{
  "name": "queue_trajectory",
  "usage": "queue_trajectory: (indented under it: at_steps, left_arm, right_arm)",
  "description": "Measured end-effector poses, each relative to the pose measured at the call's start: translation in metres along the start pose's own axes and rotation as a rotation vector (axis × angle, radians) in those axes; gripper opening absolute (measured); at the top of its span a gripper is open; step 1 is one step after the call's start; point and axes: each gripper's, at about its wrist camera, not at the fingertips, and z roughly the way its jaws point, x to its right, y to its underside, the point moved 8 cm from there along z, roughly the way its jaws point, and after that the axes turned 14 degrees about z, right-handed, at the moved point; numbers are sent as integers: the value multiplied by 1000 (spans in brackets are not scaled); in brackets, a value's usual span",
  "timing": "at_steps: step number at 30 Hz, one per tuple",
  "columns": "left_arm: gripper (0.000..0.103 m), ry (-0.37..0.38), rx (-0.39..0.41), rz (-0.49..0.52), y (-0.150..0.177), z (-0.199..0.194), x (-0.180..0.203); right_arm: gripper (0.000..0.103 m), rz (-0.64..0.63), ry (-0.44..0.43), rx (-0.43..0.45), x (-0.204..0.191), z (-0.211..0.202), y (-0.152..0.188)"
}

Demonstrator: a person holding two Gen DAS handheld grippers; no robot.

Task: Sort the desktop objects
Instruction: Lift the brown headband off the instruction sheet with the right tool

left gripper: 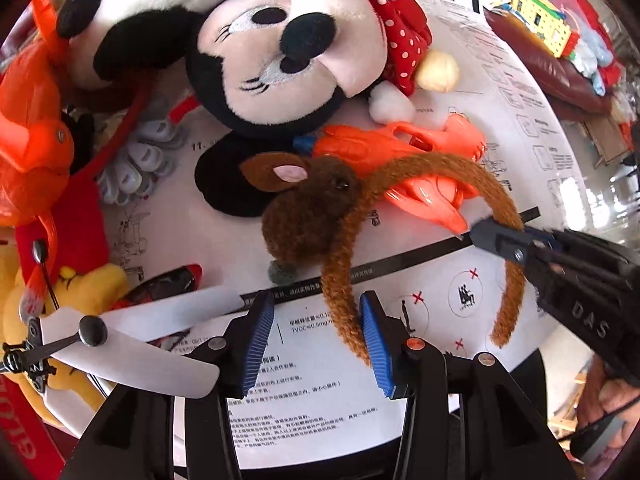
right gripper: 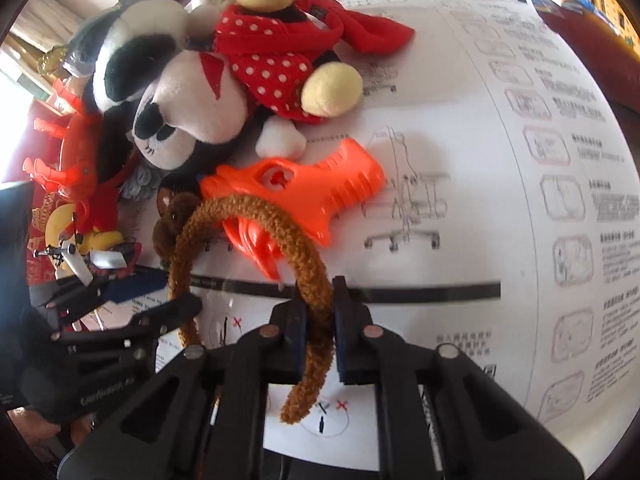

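Note:
A fuzzy brown headband (left gripper: 424, 168) with a brown plush animal head (left gripper: 308, 208) arches over an orange toy gun (left gripper: 404, 152) on a white instruction sheet (left gripper: 472, 64). My left gripper (left gripper: 318, 340) is open, with one end of the headband lying between its blue pads, against the right pad (left gripper: 378, 348). My right gripper (right gripper: 318, 332) is shut on the other leg of the headband (right gripper: 316, 300); it shows at the right of the left wrist view (left gripper: 500, 236). A Minnie Mouse plush (left gripper: 280, 52) lies behind.
A panda plush (left gripper: 132, 12), orange plastic toys (left gripper: 32, 132), a yellow bear plush (left gripper: 80, 292) and a small toy helicopter (left gripper: 92, 332) crowd the left. Building-block toys (left gripper: 540, 12) sit on a dark red surface at the far right. The sheet's right part shows bare print (right gripper: 520, 160).

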Motion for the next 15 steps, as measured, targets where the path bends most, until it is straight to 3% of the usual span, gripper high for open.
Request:
queue_trajectory:
  at_steps: [7, 11, 15]
  left_arm:
    - [45, -33, 37, 46, -1, 0, 4]
    - [19, -24, 52, 109, -3, -1, 13]
    - [12, -13, 56, 109, -5, -2, 12]
  right_arm:
    - [13, 24, -25, -15, 9, -6, 11]
    - [14, 11, -5, 3, 7, -7, 7]
    - [16, -10, 7, 24, 3, -11, 1]
